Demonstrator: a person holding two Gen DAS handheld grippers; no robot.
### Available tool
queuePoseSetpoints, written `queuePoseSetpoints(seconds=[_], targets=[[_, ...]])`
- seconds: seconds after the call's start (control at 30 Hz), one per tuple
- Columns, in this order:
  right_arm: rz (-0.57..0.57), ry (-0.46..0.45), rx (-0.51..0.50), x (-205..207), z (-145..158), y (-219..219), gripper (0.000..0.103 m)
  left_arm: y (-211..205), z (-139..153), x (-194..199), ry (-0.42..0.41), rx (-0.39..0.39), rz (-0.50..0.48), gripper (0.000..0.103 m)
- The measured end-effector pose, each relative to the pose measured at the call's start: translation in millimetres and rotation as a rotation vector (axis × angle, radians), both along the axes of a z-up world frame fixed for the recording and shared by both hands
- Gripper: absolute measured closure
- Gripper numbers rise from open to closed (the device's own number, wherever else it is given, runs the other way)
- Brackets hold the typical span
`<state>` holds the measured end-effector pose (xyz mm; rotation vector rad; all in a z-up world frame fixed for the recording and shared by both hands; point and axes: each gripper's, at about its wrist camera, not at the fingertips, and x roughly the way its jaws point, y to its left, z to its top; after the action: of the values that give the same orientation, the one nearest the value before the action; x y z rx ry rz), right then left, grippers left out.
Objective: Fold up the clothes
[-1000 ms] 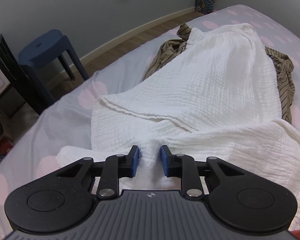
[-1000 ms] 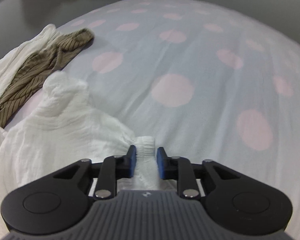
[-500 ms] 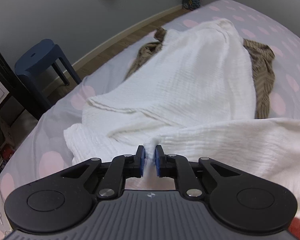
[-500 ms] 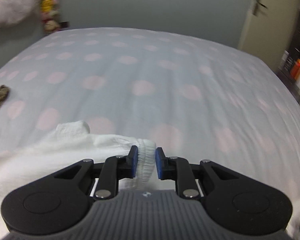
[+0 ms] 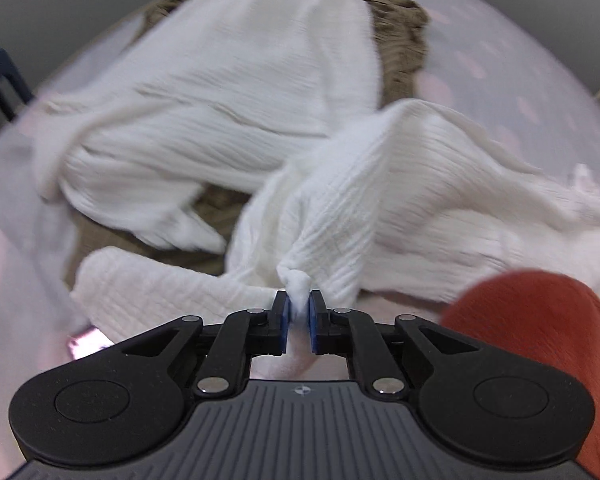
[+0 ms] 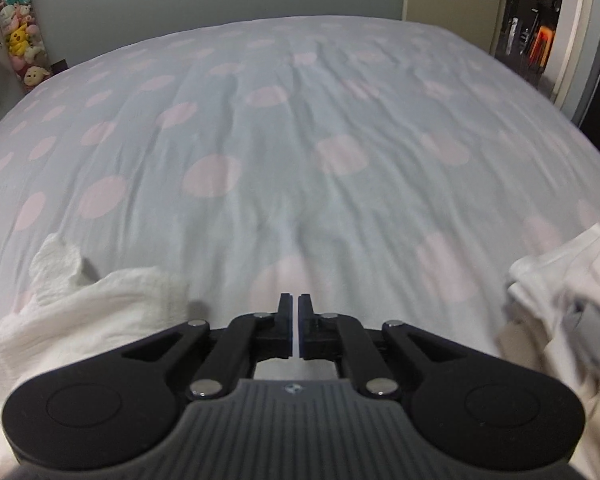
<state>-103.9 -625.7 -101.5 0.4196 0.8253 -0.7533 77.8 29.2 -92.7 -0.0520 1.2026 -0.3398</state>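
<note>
A white crinkled garment (image 5: 228,92) lies bunched on the spotted bed sheet (image 6: 300,140). My left gripper (image 5: 299,306) is shut on a pinched fold of it, and the cloth rises in a ridge from the blue pads (image 5: 284,312). Beneath it shows a brown striped garment (image 5: 400,52). In the right wrist view, my right gripper (image 6: 299,300) is shut with only a hairline slit and nothing visible between the jaws. An end of the white garment (image 6: 100,308) lies just left of it, apart from the fingers.
A red-orange cloth shape (image 5: 532,320) fills the lower right of the left wrist view. Another pale heap of clothes (image 6: 560,300) sits at the right bed edge. Plush toys (image 6: 20,40) hang by the far wall, and a dark doorway (image 6: 540,40) opens at the back right.
My left gripper closed on the white garment and dragged it, baring brown cloth underneath. My right gripper no longer has the white cuff between its jaws, has shut, and has swung right across the bed.
</note>
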Motion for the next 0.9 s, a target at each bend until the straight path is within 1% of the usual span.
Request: queuePoseSetpoints(seconds=[0.07, 0.1, 0.17, 0.2, 0.23, 0.27, 0.3, 0.33, 0.37, 0.43, 0.57, 0.67, 0.73, 0.77, 0.83, 0.9], targets=[[0.024, -0.005, 0.006, 6, -2, 8, 0.096, 2, 1, -4, 0.001, -0.022, -0.006, 0.093], [0.038, -0.007, 0.006, 9, -2, 13, 0.096, 3, 1, -5, 0.001, -0.033, -0.009, 0.091], [0.065, -0.006, 0.001, 14, -1, 22, 0.095, 8, 5, -7, -0.019, -0.049, 0.003, 0.089], [0.075, -0.005, -0.001, 16, -1, 26, 0.095, 11, 9, -8, -0.036, -0.056, 0.008, 0.086], [0.084, -0.006, -0.002, 18, -1, 29, 0.095, 14, 14, -9, -0.056, -0.064, 0.012, 0.080], [0.092, -0.006, -0.003, 20, 0, 32, 0.095, 18, 18, -9, -0.078, -0.061, 0.018, 0.077], [0.099, -0.007, -0.002, 20, 0, 35, 0.095, 23, 23, -9, -0.101, -0.053, 0.026, 0.070], [0.104, -0.006, -0.003, 21, 0, 37, 0.094, 28, 27, -9, -0.121, -0.039, 0.040, 0.060], [0.108, -0.003, -0.005, 22, 0, 39, 0.094, 34, 30, -8, -0.139, -0.023, 0.056, 0.057], [0.113, 0.005, -0.008, 23, 0, 42, 0.094, 44, 31, -5, -0.157, 0.013, 0.079, 0.055], [0.111, 0.009, 0.003, 22, -1, 46, 0.093, 47, 23, 1, -0.152, 0.090, 0.029, 0.055], [0.114, 0.010, 0.007, 22, 0, 50, 0.092, 43, 9, 2, -0.154, 0.165, -0.012, 0.053], [0.121, 0.012, 0.007, 21, 1, 52, 0.091, 45, -1, 2, -0.152, 0.212, -0.008, 0.053], [0.123, 0.012, 0.006, 20, 1, 53, 0.088, 46, -6, 3, -0.151, 0.235, -0.003, 0.053], [0.126, 0.012, 0.004, 19, 2, 55, 0.079, 50, -13, -1, -0.138, 0.252, 0.013, 0.053], [0.126, 0.012, 0.003, 18, 2, 57, 0.078, 53, -16, -9, -0.120, 0.251, 0.017, 0.053]])
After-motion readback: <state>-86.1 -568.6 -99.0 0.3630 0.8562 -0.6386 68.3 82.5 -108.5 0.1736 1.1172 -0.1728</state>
